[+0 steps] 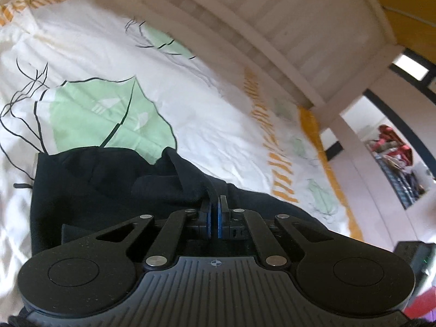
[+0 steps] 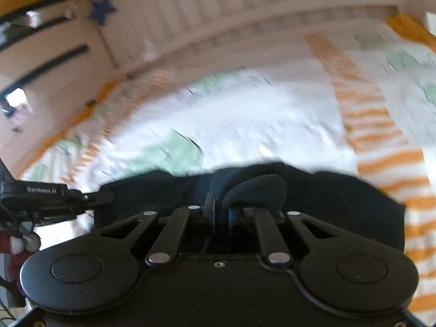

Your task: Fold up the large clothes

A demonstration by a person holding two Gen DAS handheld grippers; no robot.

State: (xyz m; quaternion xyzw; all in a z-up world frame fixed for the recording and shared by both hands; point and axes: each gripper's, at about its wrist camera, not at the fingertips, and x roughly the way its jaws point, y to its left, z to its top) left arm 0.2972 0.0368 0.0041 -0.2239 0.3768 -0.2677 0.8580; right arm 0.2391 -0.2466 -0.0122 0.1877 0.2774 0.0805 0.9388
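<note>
A black garment (image 1: 95, 185) lies crumpled on a white bedspread (image 1: 207, 109) printed with green leaves and orange stripes. My left gripper (image 1: 215, 204) is shut on a raised fold of the black garment, which runs up from between the blue pads. In the right wrist view the same black garment (image 2: 340, 199) stretches across the bedspread (image 2: 259, 125). My right gripper (image 2: 220, 207) is shut on a bunched edge of it, and a rounded lump of cloth bulges just past the right finger. The left gripper's black body (image 2: 46, 193) shows at the left edge of that view.
A white slatted bed frame (image 1: 272, 27) borders the far side of the bed and also shows in the right wrist view (image 2: 245, 5). Beyond the bed's corner, a shelf with piled clothes (image 1: 392, 158) stands against a pale wall. A blue star (image 2: 102, 8) is stuck on the frame.
</note>
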